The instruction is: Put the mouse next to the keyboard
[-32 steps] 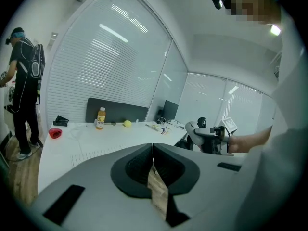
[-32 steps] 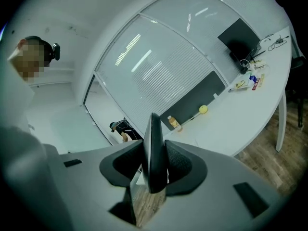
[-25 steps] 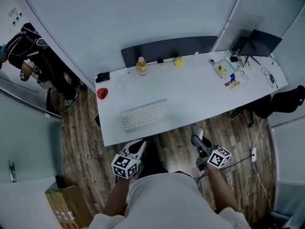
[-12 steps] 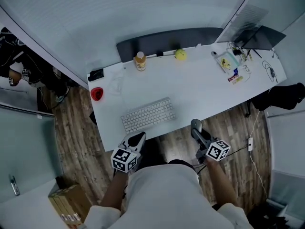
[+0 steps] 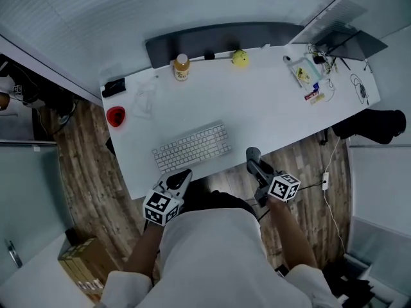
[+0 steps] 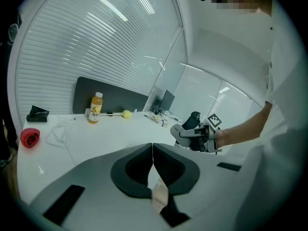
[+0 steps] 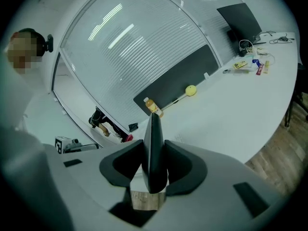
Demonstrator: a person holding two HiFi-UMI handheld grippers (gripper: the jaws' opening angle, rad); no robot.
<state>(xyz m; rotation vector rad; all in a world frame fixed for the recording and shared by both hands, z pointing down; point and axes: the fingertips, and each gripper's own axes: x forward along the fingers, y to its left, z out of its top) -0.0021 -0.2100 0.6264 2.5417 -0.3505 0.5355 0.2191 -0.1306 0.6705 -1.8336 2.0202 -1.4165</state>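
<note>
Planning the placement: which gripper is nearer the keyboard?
Left. The left gripper sits just in front of the keyboard; the right gripper, holding the mouse, is off its right end.

Person: white short-sleeved shirt; left tool [image 5: 182,176] and right tool [image 5: 252,156]: grey bodies, black pads, cubes bearing black-and-white square markers.

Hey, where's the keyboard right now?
In the head view, the keyboard lies near the white desk's front edge, left of centre, just beyond the left hand-held gripper.
</note>
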